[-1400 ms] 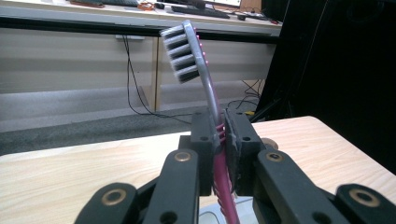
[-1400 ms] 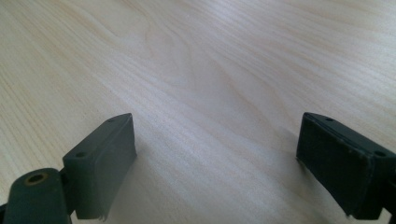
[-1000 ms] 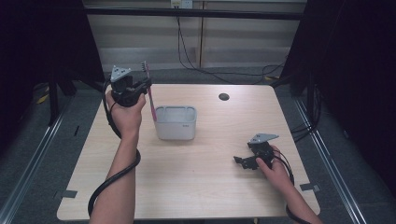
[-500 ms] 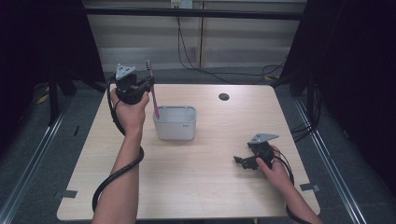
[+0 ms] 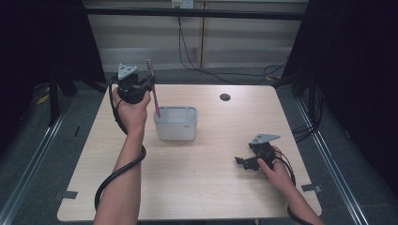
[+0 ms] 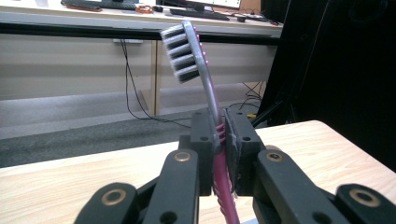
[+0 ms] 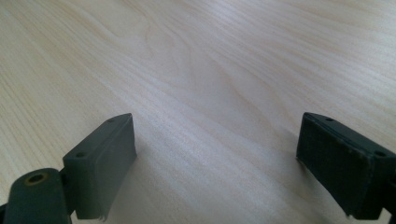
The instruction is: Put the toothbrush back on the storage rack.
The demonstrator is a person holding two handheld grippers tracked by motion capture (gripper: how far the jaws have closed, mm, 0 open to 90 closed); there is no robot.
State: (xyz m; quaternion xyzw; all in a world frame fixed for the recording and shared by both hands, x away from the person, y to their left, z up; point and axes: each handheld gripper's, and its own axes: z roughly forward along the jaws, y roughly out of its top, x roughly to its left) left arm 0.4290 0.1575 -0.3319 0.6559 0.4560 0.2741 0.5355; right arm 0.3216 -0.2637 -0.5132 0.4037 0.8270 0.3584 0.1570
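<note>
Toothbrush point(image 6: 205, 74) — clamped by its pink handle in my left gripper point(image 5: 141, 86), upper left of frame, bristles up, above the grey bin point(image 5: 176, 123) | my right gripper point(image 5: 248, 161) — lower right, jaws spread wide, nothing held, low over table point(image 5: 211, 187)

bench: light wood point(image 5: 202, 187), under both claws
round hole: dark point(image 5: 225, 97), far beyond the right claw
cables: floor point(image 5: 220, 70), behind bench

Desk layout: bin at centre, one gripper to each side.

The bin point(image 5: 176, 123) stands on the desk point(image 5: 202, 187), left of centre. The left gripper point(image 5: 143, 86) holds the toothbrush point(image 5: 154, 93) upright just behind the bin's left edge; the right gripper point(image 5: 245, 161) rests on the desk, near right, well apart.
</note>
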